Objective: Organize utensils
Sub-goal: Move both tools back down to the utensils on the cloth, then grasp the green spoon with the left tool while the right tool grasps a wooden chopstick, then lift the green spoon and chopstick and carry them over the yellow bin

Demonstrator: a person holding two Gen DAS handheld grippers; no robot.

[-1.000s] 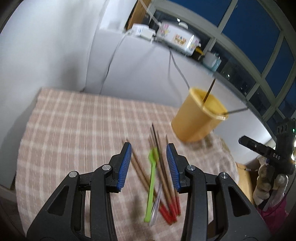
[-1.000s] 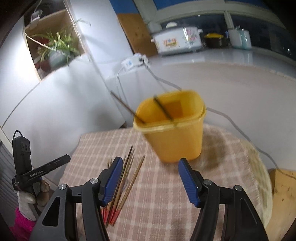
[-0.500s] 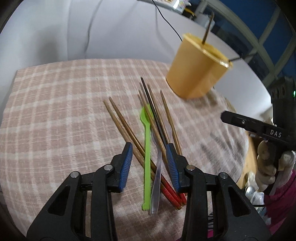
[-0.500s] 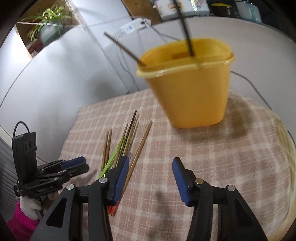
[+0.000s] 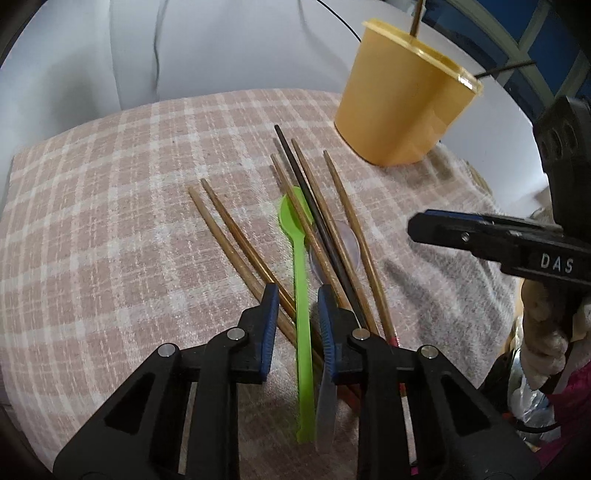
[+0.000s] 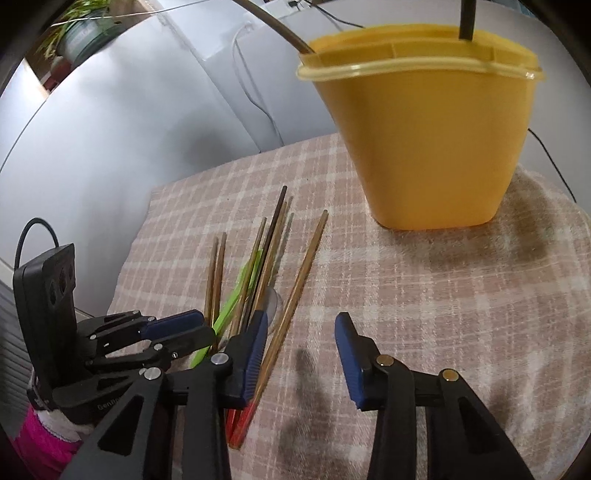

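Left wrist view — left claw open, seemingly straddling green spoon.

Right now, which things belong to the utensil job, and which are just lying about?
Job: chopsticks, green spoon, clear spoon, yellow bin, left gripper, right gripper.

Lying about: checked cloth, plant, cable.

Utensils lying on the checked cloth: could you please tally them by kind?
Brown chopsticks: 5
Dark chopstick: 1
Green spoon: 1
Clear spoon: 1
Total: 8
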